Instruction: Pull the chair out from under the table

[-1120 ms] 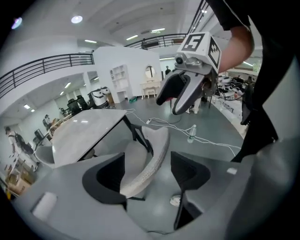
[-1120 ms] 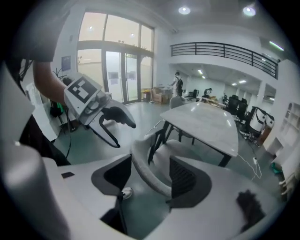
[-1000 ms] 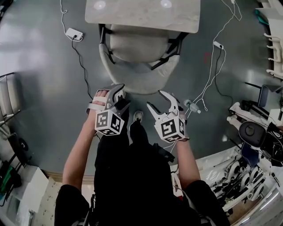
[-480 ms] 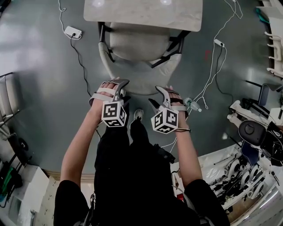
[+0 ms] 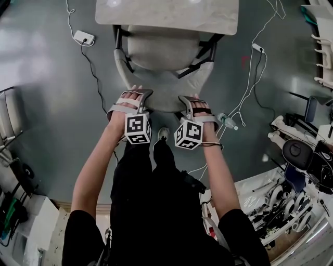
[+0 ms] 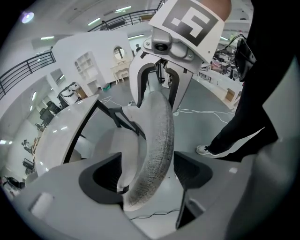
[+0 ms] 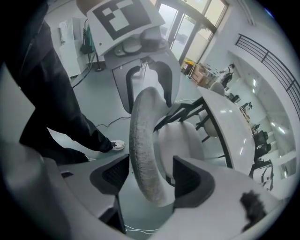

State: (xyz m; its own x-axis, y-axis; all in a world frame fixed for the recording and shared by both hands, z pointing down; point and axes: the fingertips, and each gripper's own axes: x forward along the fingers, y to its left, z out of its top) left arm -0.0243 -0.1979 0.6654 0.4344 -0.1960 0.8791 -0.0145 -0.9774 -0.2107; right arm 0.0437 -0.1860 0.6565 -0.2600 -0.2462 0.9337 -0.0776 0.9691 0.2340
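Observation:
A grey upholstered chair (image 5: 164, 49) stands pushed under the pale table (image 5: 166, 15), its curved backrest (image 5: 165, 97) towards me. My left gripper (image 5: 136, 94) and right gripper (image 5: 188, 100) both point down over the backrest's top edge, one at each end. In the left gripper view the backrest rim (image 6: 157, 140) runs between the open jaws of the left gripper (image 6: 147, 171), with a gap on one side. The right gripper (image 7: 150, 176) also straddles the rim (image 7: 143, 140); its jaws have just been opening and do not clamp it.
A white power strip (image 5: 83, 37) and cables lie on the grey floor left of the chair. More cables and a plastic bottle (image 5: 225, 122) lie to its right. My shoe (image 5: 163, 135) is just behind the chair. Equipment (image 5: 296, 156) crowds the right side.
Both grippers have sunk and moved forward from behind the chair onto the backrest's top edge, rolling so the jaws straddle it. The chair has not moved.

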